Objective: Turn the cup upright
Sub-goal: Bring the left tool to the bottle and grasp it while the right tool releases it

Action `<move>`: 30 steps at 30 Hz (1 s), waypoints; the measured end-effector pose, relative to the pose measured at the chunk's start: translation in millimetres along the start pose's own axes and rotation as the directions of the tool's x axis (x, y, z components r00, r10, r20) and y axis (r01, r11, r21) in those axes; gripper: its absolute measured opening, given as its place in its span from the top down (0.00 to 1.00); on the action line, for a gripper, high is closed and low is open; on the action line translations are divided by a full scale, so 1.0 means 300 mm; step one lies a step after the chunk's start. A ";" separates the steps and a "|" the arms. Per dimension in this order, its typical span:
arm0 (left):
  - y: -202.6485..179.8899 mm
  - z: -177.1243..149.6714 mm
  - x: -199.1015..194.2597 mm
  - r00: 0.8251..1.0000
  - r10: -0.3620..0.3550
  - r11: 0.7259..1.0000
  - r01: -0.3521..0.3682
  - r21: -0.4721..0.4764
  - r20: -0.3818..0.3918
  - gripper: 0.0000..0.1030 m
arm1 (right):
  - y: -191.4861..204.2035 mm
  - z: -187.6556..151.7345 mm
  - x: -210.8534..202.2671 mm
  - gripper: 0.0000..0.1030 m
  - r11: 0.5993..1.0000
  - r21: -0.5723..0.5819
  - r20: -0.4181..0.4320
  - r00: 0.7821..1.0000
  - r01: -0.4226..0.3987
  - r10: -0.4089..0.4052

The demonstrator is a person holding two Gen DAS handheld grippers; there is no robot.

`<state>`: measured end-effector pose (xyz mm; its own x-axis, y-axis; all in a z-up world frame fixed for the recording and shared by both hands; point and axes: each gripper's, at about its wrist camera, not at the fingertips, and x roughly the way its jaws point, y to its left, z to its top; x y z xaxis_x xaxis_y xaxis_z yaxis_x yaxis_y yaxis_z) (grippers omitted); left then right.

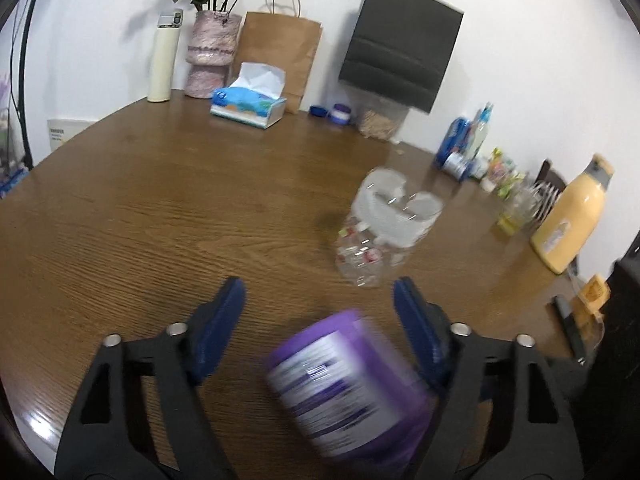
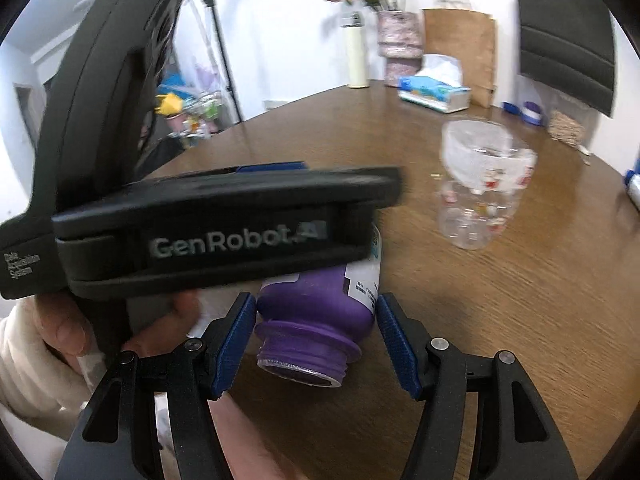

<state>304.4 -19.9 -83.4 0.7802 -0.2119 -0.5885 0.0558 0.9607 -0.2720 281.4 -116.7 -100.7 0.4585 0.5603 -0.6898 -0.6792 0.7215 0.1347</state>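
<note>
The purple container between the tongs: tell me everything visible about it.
The purple plastic container with a white printed label lies on its side on the brown wooden table. Its threaded open mouth, capless, faces the right wrist camera. It sits between the open right tongs, apparently touching neither pad. The left tongs reach over it, open too; contact there is blurred.

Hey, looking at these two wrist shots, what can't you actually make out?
- Purple bottle label text: motion-blurred in the left wrist view.
- Its upper body in the right wrist view: hidden behind the left gripper, so any contact there is unseen.
- Clear plastic jar: blurred in both views, contents unreadable.
- Small items by the yellow bottle: too small.
</note>
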 end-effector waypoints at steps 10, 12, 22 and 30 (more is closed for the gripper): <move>0.080 -0.028 -0.010 1.000 -0.011 0.997 0.011 -0.077 -0.005 0.34 | -0.158 -0.050 -0.040 0.32 0.972 0.211 0.042 0.992 0.106 -0.117; 0.078 -0.029 -0.018 0.999 -0.034 0.996 0.033 -0.079 -0.009 0.34 | -0.164 -0.051 -0.052 0.32 0.967 0.226 0.043 0.991 0.115 -0.127; -0.018 0.038 -0.057 0.989 -0.148 0.988 0.148 0.032 0.002 0.26 | -0.075 -0.031 -0.041 0.39 0.997 0.076 0.032 0.999 0.013 -0.016; -0.003 0.011 -0.005 0.995 -0.075 0.997 0.076 0.011 -0.064 0.47 | -0.070 -0.052 -0.048 0.28 0.992 0.030 0.027 0.992 0.120 -0.121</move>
<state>305.3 -20.0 -79.7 0.7325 -0.2945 -0.6138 0.1219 0.9438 -0.3074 280.1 -146.3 -104.6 0.5525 0.4793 -0.6819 -0.6016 0.7956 0.0718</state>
